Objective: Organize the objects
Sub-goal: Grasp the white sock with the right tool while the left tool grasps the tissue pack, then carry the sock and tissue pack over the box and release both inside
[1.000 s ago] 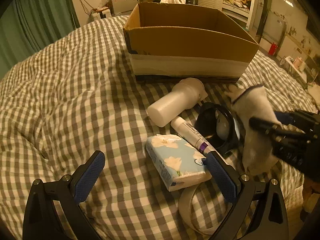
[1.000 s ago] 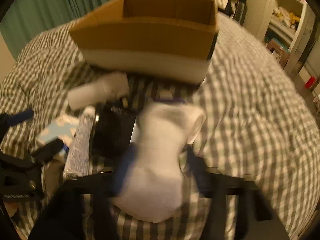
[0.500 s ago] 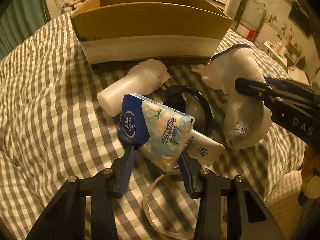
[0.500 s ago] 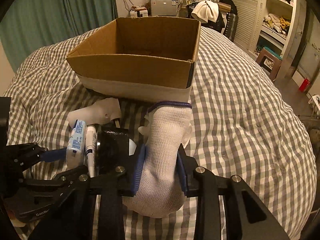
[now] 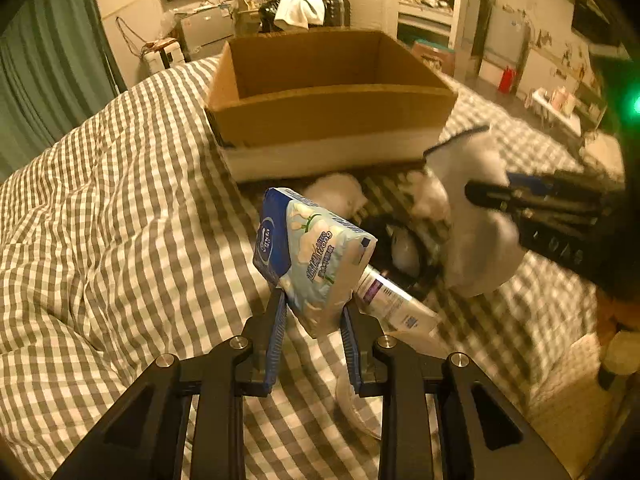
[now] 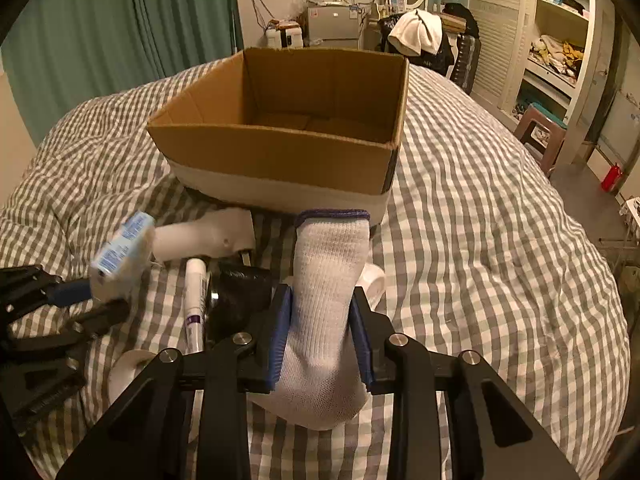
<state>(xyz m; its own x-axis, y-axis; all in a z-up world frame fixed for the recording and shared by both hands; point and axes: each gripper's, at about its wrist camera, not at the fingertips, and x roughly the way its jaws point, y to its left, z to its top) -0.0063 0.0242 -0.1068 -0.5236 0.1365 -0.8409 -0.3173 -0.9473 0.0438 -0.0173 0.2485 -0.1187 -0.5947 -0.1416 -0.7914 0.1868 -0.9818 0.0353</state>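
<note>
My left gripper (image 5: 313, 308) has a blue floral tissue pack (image 5: 316, 256) pinched between its pads and held tilted above the bed; its jaws are still closing. My right gripper (image 6: 322, 300) grips a white knit sock (image 6: 332, 264) with a dark blue cuff, cuff upward, and its jaws are also closing. An open cardboard box (image 6: 280, 148) stands just beyond both, with nothing visible inside. In the right wrist view the tissue pack (image 6: 120, 248) and left gripper (image 6: 80, 300) sit at the left. In the left wrist view the sock (image 5: 476, 248) hangs at the right.
On the checked duvet (image 6: 480, 280) in front of the box lie a white hair dryer (image 6: 204, 240), a white tube (image 6: 194, 300), a black round object (image 6: 240, 292) and a tape roll (image 6: 124, 368). Shelves and a stool (image 6: 540, 136) stand past the bed's right edge.
The left gripper closed on the tissue pack and lifted it off the bed. The right gripper tightened on the sock and both views rose, showing more of the box's inside.
</note>
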